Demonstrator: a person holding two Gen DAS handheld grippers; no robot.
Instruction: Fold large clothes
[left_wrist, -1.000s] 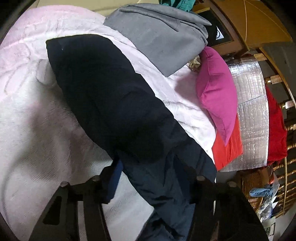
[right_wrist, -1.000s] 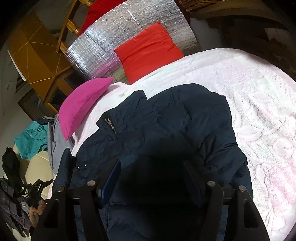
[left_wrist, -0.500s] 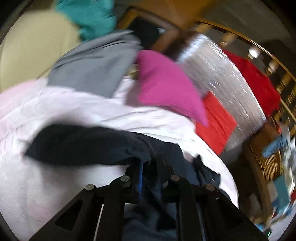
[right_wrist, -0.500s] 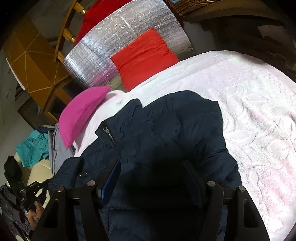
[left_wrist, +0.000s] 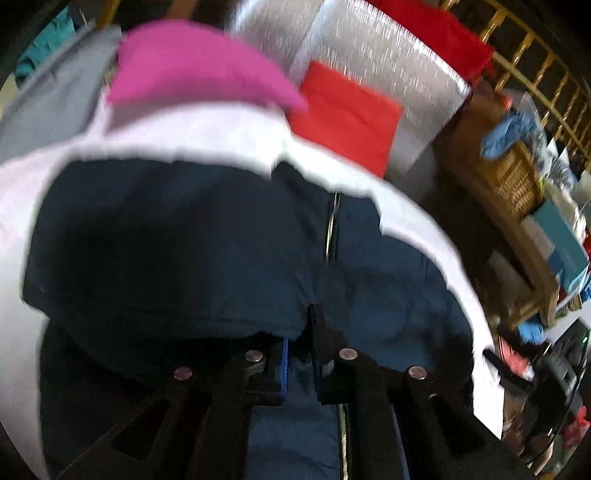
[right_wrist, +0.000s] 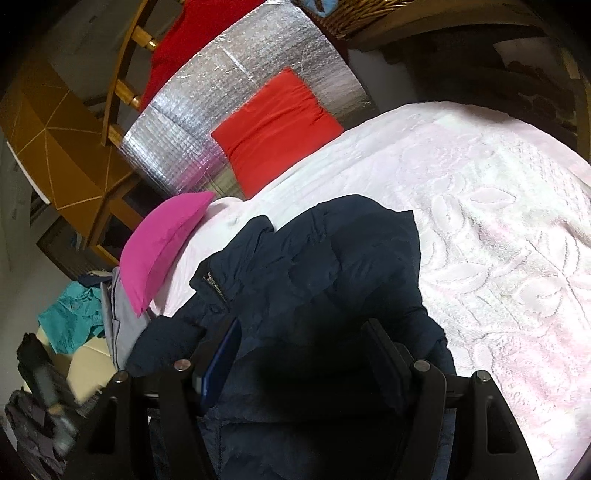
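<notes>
Navy jacket (right_wrist: 314, 280) lies mid-bed on the white bedspread (right_wrist: 498, 229). Left gripper (left_wrist: 299, 347) pinches a sleeve, lifted over the body to fold inward. Right gripper (right_wrist: 303, 354) hovers above, fingers spread, empty.

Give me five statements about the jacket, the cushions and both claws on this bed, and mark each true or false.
1. The left claw is shut on a fold of the navy jacket. True.
2. The right claw is clamped tight on the jacket. False: its jaws stand wide apart, with jacket fabric lying between them and no pad seen pressing.
3. The pink cushion lies on top of the jacket. False: it rests beside it, at the edge of the white bedspread.
4. The red cushion leans against a silver foil panel. True.
5. The jacket is bright green. False: it is dark navy, with a metal zip.
</notes>
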